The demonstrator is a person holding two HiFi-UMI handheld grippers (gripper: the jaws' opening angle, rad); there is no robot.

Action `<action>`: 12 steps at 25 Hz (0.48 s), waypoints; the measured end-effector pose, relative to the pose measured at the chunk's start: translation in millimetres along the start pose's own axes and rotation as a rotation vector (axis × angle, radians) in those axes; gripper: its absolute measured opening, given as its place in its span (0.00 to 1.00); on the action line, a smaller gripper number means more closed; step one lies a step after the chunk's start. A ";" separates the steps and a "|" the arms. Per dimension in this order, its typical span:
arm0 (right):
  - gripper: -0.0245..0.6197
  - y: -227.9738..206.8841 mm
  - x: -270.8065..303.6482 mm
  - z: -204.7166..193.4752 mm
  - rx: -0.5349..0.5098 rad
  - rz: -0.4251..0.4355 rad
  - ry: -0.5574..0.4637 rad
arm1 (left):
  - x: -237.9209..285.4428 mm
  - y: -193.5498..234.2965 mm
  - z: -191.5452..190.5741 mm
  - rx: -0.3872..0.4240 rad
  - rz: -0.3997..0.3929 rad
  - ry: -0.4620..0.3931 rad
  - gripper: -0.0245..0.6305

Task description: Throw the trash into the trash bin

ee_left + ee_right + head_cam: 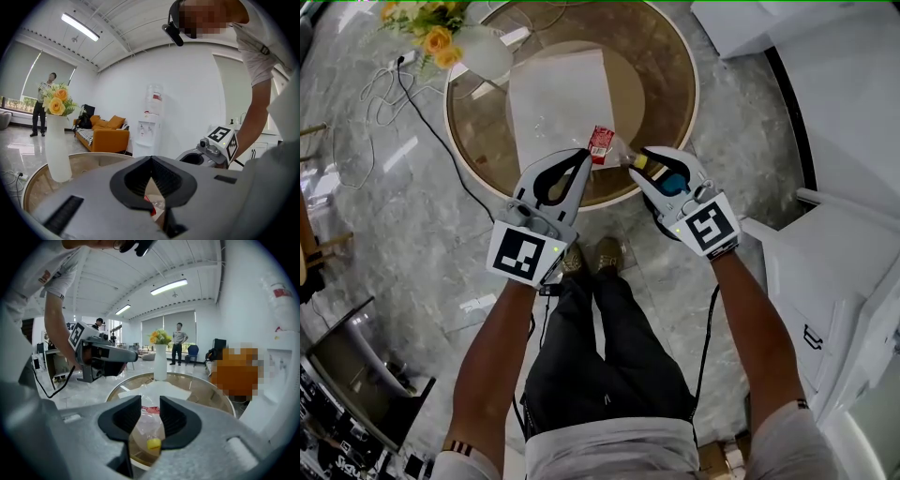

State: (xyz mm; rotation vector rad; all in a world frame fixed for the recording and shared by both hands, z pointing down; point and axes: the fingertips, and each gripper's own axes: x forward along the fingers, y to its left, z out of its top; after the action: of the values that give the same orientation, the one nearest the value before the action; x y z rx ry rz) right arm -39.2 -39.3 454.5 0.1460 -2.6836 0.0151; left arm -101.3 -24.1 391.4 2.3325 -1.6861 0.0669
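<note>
At table [695, 94] edge, grasp step: right gripper [637, 162] spread astride bottle [613, 147], left gripper [585, 155] pressed together; next, clamp and lift.

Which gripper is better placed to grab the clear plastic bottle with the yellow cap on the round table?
Probably right. The right gripper has jaws apart with the yellow cap end of the clear plastic bottle between them. The left gripper has jaws together, tips by the red label.

One bottle [615, 150], two grippers, left [585, 156] and right [637, 159]; one table [661, 66], one vase [483, 52], one white sheet [562, 98]
</note>
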 end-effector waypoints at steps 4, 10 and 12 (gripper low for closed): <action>0.27 -2.6 12.9 -31.2 0.029 0.024 0.067 | 1.4 0.9 -11.6 -0.011 0.000 0.019 0.04; 0.35 -2.4 28.2 -71.2 0.011 0.093 0.187 | 1.2 2.9 -22.1 -0.014 -0.004 0.045 0.04; 0.35 -0.9 31.9 -83.1 -0.013 0.116 0.228 | 1.6 3.1 -25.6 -0.014 -0.008 0.057 0.04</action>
State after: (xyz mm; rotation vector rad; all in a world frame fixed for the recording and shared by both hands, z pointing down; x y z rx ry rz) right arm -31.2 -40.5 543.1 -0.0151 -2.4603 0.0475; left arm -100.7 -20.4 417.0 2.3045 -1.6449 0.1191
